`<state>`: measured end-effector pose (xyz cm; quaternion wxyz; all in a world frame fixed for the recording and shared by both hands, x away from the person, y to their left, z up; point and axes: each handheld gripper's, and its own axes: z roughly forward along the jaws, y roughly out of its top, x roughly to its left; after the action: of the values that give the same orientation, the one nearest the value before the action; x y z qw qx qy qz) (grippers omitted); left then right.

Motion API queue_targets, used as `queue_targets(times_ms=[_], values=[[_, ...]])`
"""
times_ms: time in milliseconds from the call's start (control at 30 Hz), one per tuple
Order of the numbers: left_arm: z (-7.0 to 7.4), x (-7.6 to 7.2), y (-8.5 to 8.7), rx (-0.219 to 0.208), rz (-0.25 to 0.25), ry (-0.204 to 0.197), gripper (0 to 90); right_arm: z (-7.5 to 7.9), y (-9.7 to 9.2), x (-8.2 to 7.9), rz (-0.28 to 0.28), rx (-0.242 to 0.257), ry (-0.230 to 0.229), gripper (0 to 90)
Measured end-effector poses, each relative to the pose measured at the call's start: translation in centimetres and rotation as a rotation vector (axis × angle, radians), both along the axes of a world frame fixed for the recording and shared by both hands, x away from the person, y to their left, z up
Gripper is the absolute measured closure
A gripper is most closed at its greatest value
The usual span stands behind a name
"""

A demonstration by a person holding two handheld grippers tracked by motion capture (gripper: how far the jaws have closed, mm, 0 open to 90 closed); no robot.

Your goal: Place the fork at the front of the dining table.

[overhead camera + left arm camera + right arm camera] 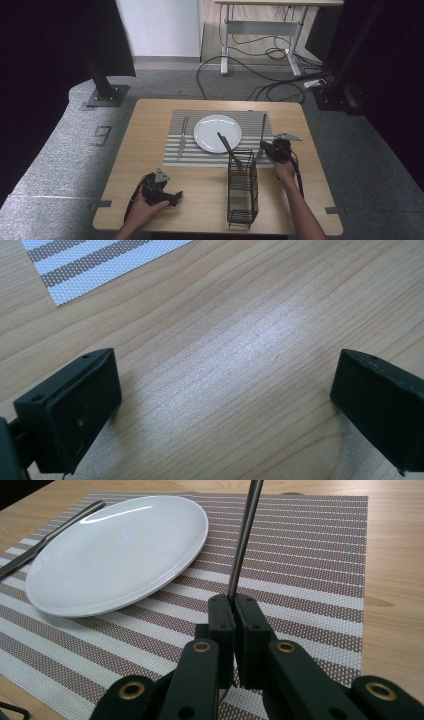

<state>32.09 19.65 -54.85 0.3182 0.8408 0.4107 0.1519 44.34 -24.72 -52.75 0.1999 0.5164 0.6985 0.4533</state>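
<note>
Here, a wooden table (pixel 150 130) from above, with a striped placemat (pixel 172 150) laid across its far half. On the mat, a round white plate (pixel 217 133). To the left of the plate, a knife (pixel 182 137) lying flat on the stripes. Near the front of the table, a black wire basket (pixel 242 192) standing upright, with one utensil (pixel 227 145) leaning out of its top toward the plate. At the right edge of the mat, the right gripper (pixel 233 611), held in a hand (pixel 285 170), jaws pressed together on the lower end of a slim metal handle (pixel 244 535). From the pinch, the handle running up and away over the mat, its far end cut off by the top of the right gripper view, so which piece of cutlery it is cannot be told. To the left of those closed jaws, the plate, and beyond it the knife. At the front left, the left gripper (pixel 225 395) low over bare wood, jaws wide apart with nothing between them. Ahead of those jaws and to their left, a corner of the placemat.
</note>
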Motion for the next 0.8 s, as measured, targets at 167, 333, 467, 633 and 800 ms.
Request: queue_targets(times_ms=[167,333,467,633,800], values=[[0.0,0.0,0.0,0.000,0.000,0.000,0.0,-0.4,0.0,0.6,0.012,0.000,0.039,85.9],[0.0,0.0,0.0,0.000,0.000,0.000,0.0,-0.4,0.3,1.1,0.022,-0.010,0.058,85.9],[0.0,-0.1,0.0,-0.001,0.002,-0.001,0.0,-0.6,0.5,1.5,0.018,-0.028,0.079,86.5],[0.0,-0.1,0.1,-0.001,0.004,-0.001,0.0,-1.5,0.2,1.8,-0.012,-0.022,0.113,89.3],[0.0,-0.1,0.1,-0.002,0.004,0.000,0.0,-1.6,0.2,1.8,-0.018,-0.048,0.114,89.2]])
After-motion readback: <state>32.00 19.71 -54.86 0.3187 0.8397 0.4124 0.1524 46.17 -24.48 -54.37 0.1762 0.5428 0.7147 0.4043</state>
